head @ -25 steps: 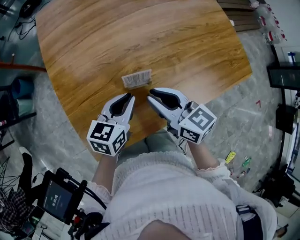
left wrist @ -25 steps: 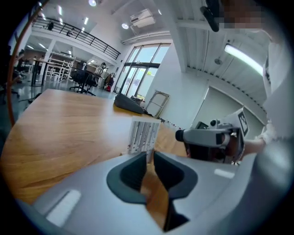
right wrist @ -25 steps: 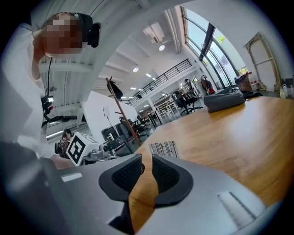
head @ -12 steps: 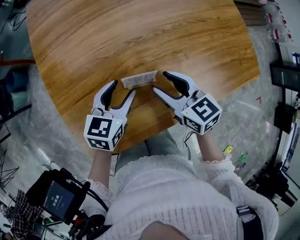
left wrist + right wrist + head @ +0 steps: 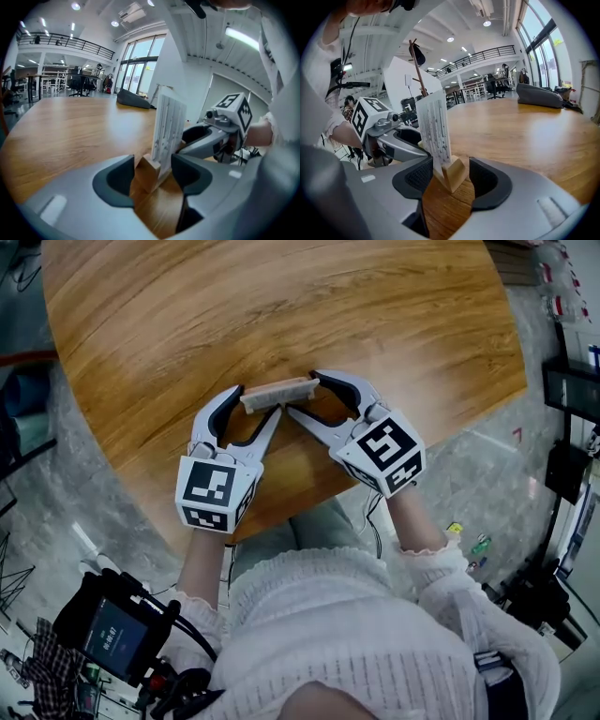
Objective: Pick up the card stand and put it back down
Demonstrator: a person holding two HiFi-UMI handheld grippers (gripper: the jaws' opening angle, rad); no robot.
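Both jaws: just opened, standing apart;
left gripper (image 5: 255, 407): astride nine-o'clock end of pale wooden card stand (image 5: 278, 390);
right gripper (image 5: 307, 396): astride three-o'clock end

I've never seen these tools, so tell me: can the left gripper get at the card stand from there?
Probably yes: the left gripper has just been opening its jaws, which straddle one end of the card stand on the table, with nothing else between.

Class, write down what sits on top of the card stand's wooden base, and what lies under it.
A white printed card stands upright in the wooden base. The base rests on the table; the patch beneath it is covered.
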